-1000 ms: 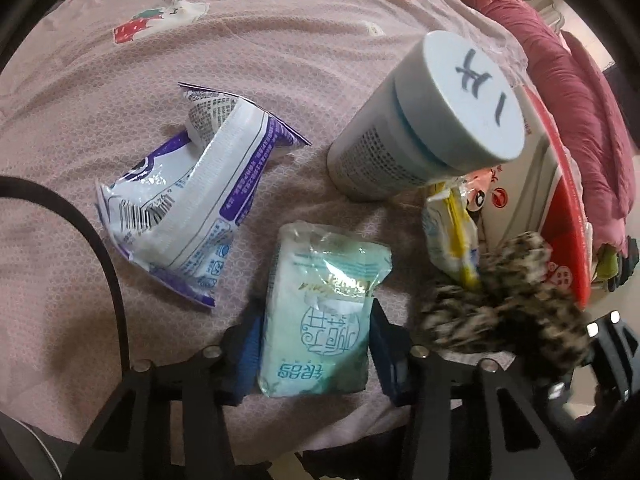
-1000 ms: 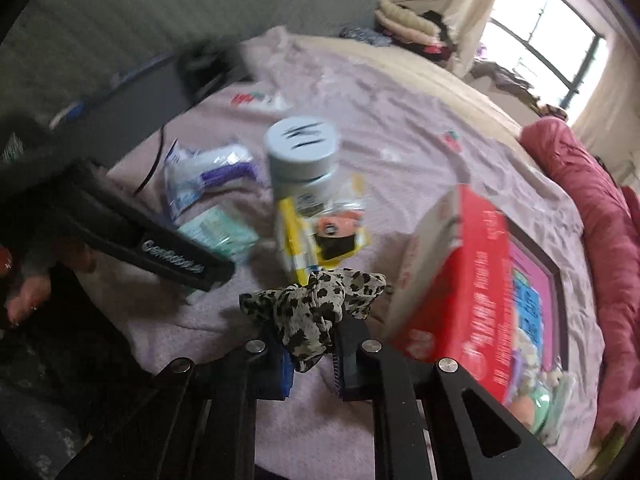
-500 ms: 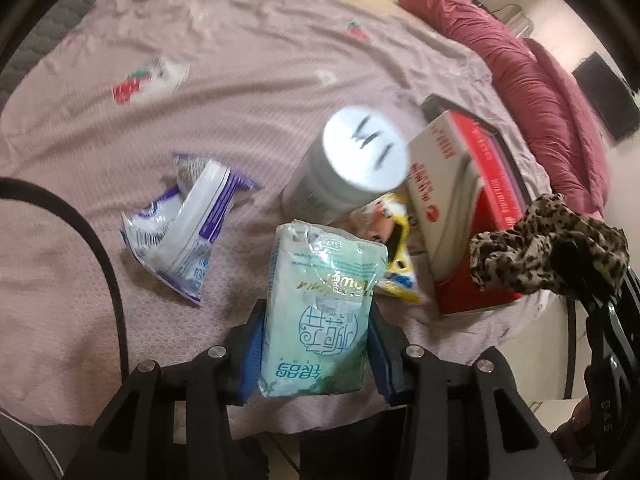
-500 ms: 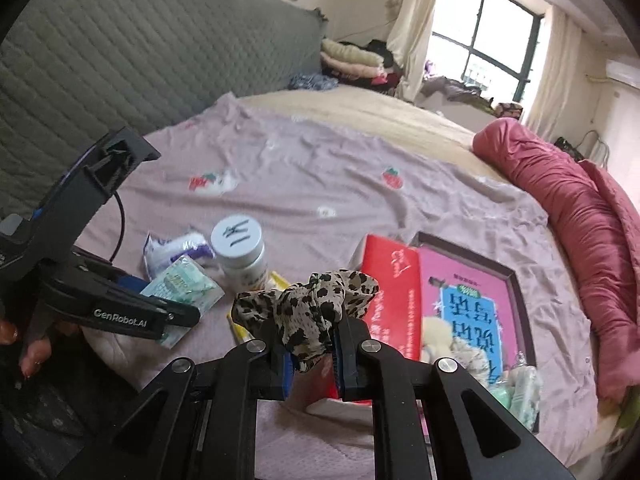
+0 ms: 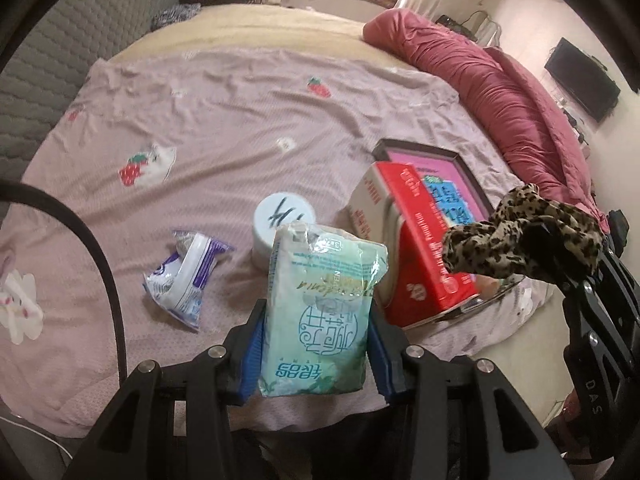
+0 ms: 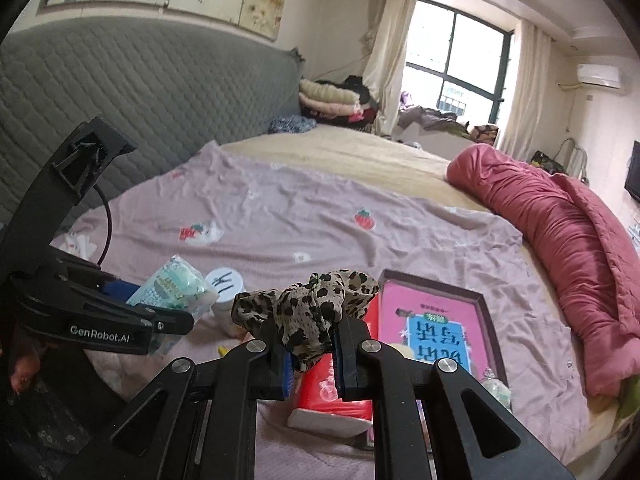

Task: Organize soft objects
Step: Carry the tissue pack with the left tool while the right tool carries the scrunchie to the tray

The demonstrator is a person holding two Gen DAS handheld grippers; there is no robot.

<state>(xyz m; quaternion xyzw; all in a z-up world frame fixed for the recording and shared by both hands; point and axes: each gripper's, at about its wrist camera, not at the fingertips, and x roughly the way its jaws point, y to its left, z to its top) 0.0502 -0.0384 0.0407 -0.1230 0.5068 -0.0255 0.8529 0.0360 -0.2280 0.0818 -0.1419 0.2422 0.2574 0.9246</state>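
Leopard scrunchie [image 6: 308, 312] pinched between right tongs [image 6: 310, 360].

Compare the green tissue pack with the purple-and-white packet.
The green tissue pack is held off the bed, clamped in the left gripper; the purple-and-white packet lies on the lilac sheet. The green pack looks full and flat-sided; the purple-and-white packet is crumpled. Both are soft plastic-wrapped packs.

Glossy, crinkled plastic film is seen on the tissue pack [image 5: 320, 308] and the wrapper [image 5: 186, 276]. The scrunchie [image 6: 308, 312] is soft printed cloth (leopard pattern). The sheet [image 5: 224, 120] is matt, wrinkled fabric; the box [image 5: 424, 256] is smooth cardboard.
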